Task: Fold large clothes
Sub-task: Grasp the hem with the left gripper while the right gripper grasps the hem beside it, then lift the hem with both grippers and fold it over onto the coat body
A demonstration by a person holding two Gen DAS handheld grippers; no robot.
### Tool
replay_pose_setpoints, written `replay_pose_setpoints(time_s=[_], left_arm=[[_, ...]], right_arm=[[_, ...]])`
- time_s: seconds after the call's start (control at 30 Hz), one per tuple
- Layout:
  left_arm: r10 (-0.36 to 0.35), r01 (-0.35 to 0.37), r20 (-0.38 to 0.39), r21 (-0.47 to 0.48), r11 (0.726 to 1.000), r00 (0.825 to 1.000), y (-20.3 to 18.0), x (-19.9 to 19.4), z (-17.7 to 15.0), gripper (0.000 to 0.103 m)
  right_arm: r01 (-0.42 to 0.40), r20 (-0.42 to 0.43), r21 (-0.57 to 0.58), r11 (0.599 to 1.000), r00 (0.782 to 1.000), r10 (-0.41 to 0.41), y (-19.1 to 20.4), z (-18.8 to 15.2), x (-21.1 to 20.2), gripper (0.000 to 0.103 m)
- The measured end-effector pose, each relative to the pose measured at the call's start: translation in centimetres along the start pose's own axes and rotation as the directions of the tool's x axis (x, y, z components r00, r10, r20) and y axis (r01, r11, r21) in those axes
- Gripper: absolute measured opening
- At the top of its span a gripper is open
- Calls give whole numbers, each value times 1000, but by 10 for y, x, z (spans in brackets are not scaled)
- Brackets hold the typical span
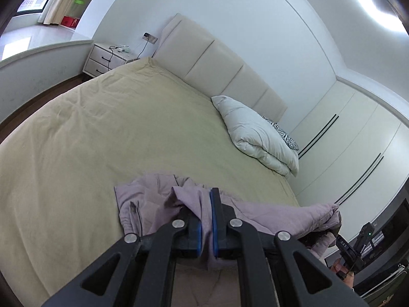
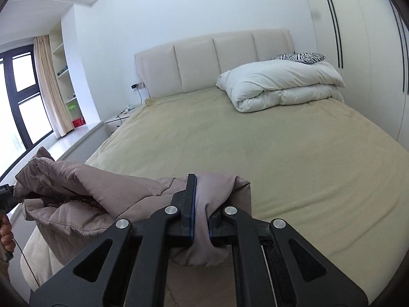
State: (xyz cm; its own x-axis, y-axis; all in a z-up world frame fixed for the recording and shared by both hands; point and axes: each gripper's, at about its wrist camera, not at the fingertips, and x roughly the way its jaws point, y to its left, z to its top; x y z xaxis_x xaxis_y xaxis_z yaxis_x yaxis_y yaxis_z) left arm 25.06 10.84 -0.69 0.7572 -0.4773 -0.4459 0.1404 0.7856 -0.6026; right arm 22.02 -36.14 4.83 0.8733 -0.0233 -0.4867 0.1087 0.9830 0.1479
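A large mauve padded jacket point(image 1: 268, 215) hangs stretched between my two grippers above the near edge of the bed point(image 1: 115, 133). My left gripper point(image 1: 205, 220) is shut on a fold of the jacket. My right gripper point(image 2: 202, 204) is shut on the other end of the jacket point(image 2: 102, 192). In the left wrist view the right gripper point(image 1: 350, 248) shows at the far right with cloth bunched on it. In the right wrist view the left gripper point(image 2: 5, 197) shows at the far left edge, held by a hand. Part of the jacket droops below the fingers.
The bed point(image 2: 281, 153) has a beige sheet and a padded headboard point(image 2: 217, 61). A folded white duvet point(image 2: 281, 84) with a zebra pillow point(image 2: 299, 57) lies at its head. A white nightstand point(image 1: 107, 58) stands left of the bed, white wardrobes point(image 1: 358, 140) right.
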Motion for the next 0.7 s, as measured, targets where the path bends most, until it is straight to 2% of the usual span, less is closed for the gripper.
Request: replay_pose_setpoints(time_s=[0.17, 0.3, 0.4, 0.47, 0.53, 0.6, 0.63, 0.67, 0.7], left_arm=[[92, -92, -39, 19, 996, 995, 16, 77, 19, 7], [154, -153, -72, 15, 988, 985, 38, 127, 15, 7], [202, -205, -116, -11, 979, 972, 61, 160, 6, 8], [223, -232, -170, -36, 972, 960, 80, 186, -2, 12], [233, -245, -196, -39, 969, 953, 88, 199, -12, 12], [224, -233, -176, -31, 972, 958, 86, 192, -14, 13], [223, -231, -163, -30, 972, 961, 83, 183, -14, 19], [229, -236, -147, -31, 971, 962, 79, 173, -11, 30], [236, -242, -111, -36, 970, 965, 74, 157, -9, 36]], right_arm=[[53, -71, 29, 998, 996, -50, -8, 15, 108, 6], [81, -142, 78, 994, 987, -70, -20, 5, 187, 6], [104, -182, 67, 992, 979, -91, -23, -13, 235, 6], [97, -246, 97, 991, 967, -71, -32, -32, 264, 7], [66, -286, 178, 982, 958, -12, -46, -45, 281, 9], [9, -263, 276, 961, 962, 67, -61, -53, 279, 12], [-28, -231, 318, 948, 967, 106, -67, -52, 274, 13], [-70, -194, 357, 932, 970, 147, -73, -51, 267, 18], [-104, -159, 391, 914, 971, 179, -78, -50, 260, 29]])
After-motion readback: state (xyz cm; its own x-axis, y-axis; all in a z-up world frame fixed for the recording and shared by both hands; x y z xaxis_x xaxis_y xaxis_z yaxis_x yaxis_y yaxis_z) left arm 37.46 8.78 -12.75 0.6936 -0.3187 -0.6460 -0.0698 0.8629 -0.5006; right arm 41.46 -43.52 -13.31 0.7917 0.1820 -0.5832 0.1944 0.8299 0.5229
